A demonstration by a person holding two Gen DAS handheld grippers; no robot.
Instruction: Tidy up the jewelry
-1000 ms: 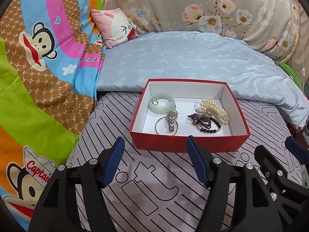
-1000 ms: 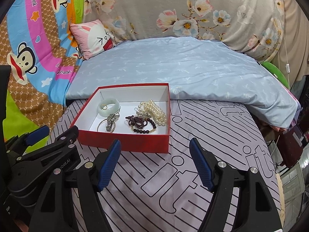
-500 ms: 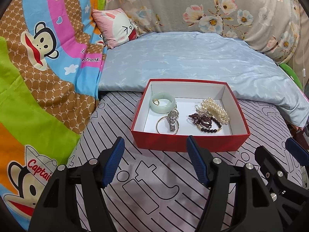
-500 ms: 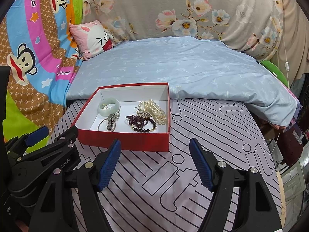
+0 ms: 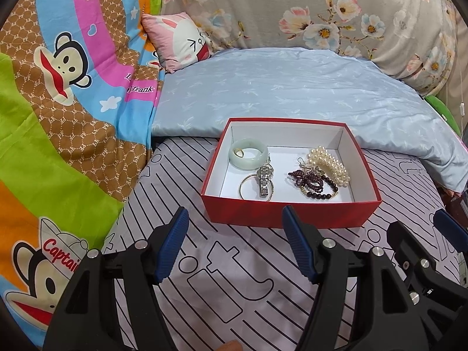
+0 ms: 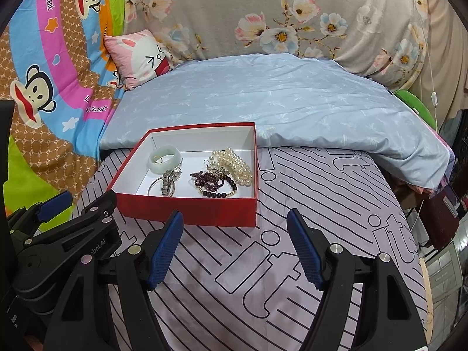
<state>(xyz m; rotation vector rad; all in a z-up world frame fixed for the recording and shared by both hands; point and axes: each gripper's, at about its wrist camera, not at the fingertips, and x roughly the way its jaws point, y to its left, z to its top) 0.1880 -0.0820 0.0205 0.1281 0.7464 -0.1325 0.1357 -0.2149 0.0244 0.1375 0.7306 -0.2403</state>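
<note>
Two tools hang over a bed covered in a lilac sheet (image 5: 234,278) with black line print, each with its blue-padded jaws standing wide apart and nothing between them. The left tool (image 5: 234,242) sits just short of the near wall of a red box (image 5: 289,212), and the right tool (image 6: 234,245) hovers beside it, nearer the box's right corner. Inside the white-lined box lie a pale green bangle (image 5: 248,157) at the back left, a silver watch (image 5: 264,180) across a thin metal ring (image 5: 245,185), dark purple bead bracelets (image 5: 313,182), and a pearl bracelet (image 5: 329,165) toward the right. A folded blue quilt (image 5: 292,87) lies just behind the box, with a pink rabbit pillow (image 5: 178,41) at its far left corner.
</note>
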